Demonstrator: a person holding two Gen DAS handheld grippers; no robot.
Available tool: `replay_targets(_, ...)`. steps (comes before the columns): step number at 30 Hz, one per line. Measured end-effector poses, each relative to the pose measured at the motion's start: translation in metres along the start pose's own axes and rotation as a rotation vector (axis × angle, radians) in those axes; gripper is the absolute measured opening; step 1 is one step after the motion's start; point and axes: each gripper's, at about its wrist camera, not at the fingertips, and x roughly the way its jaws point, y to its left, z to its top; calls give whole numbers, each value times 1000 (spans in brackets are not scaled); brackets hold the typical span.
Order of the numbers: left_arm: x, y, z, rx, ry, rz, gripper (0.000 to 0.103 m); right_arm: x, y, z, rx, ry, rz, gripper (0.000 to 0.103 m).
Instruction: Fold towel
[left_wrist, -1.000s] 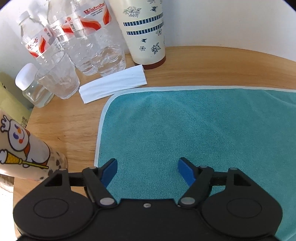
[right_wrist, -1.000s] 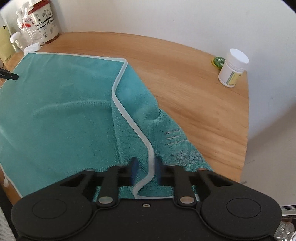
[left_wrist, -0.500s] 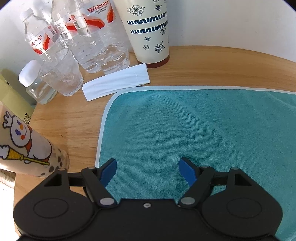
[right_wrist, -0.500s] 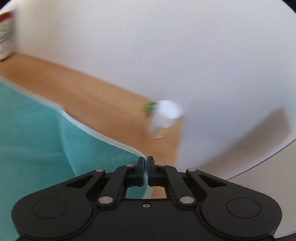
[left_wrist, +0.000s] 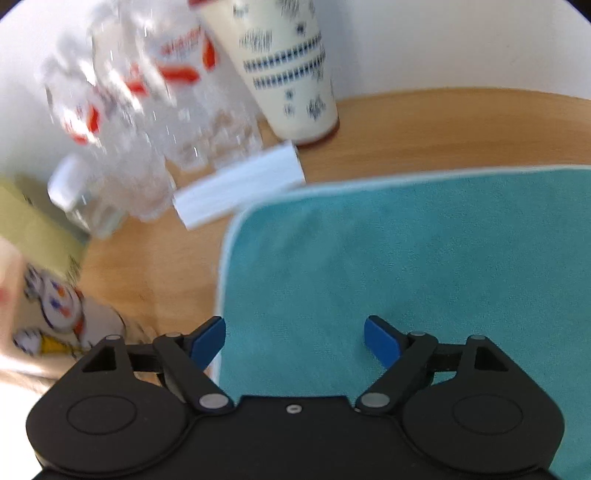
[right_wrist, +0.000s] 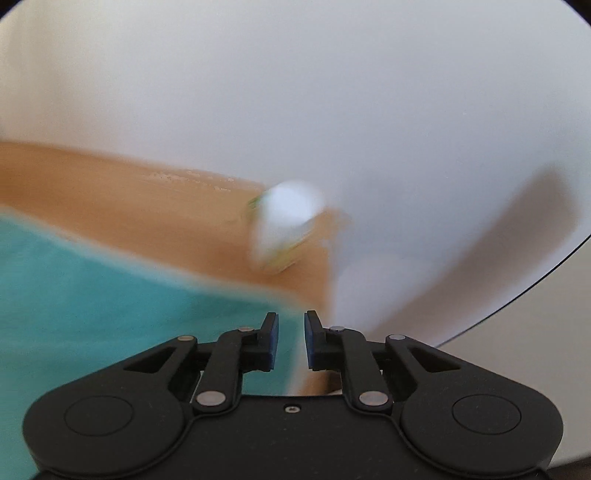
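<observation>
A teal towel (left_wrist: 406, 258) with a pale hem lies flat on the wooden table (left_wrist: 443, 125). My left gripper (left_wrist: 293, 325) hovers open just above the towel's near left edge; its left blue fingertip (left_wrist: 210, 336) sits over the hem, and nothing is between the fingers. In the blurred right wrist view the towel (right_wrist: 110, 295) fills the lower left. My right gripper (right_wrist: 290, 317) has its fingers a small gap apart at the towel's right edge. The cloth there looks loose, not pinched.
Clear water bottles (left_wrist: 147, 110), a patterned cream cup (left_wrist: 288, 66), a white folded strip (left_wrist: 240, 188) and a cartoon-printed cup (left_wrist: 48, 317) crowd the table's left side. A white pill bottle (right_wrist: 288, 225) stands near the table's right edge (right_wrist: 325, 280). White wall behind.
My right gripper, shut on the towel's hem half a second ago, has parted its fingers. Both views are moving and blurred. The left gripper stays open and has shifted slightly left.
</observation>
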Motion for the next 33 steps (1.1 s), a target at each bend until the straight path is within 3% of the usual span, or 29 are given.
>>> replay_targets(4,11,3,11,-17,-23,-27,84,13,27,-29,-21,100,53,22)
replay_targets(6,15,2,13,-3,-20,-41,74,15,28,-37,7,93,46,24)
replay_targets(8,18,2,16,20,-23,-48,73,18,24,-37,71,108,49,24)
replay_targets(12,21,3,23,28,-14,-7,73,20,6,-42,151,143,40,33)
replay_targets(16,25,1,29,27,-21,39,74,15,-9,-59,231,166,11,33)
replay_targets(23,29,4,38,11,-6,46,73,9,3,-57,198,171,-42,33)
replay_targets(27,18,9,36,-11,-7,20,70,-3,12,-50,131,120,-116,36)
replay_targets(33,-36,24,18,-113,-43,10,72,-63,21,-31,136,-49,17,46)
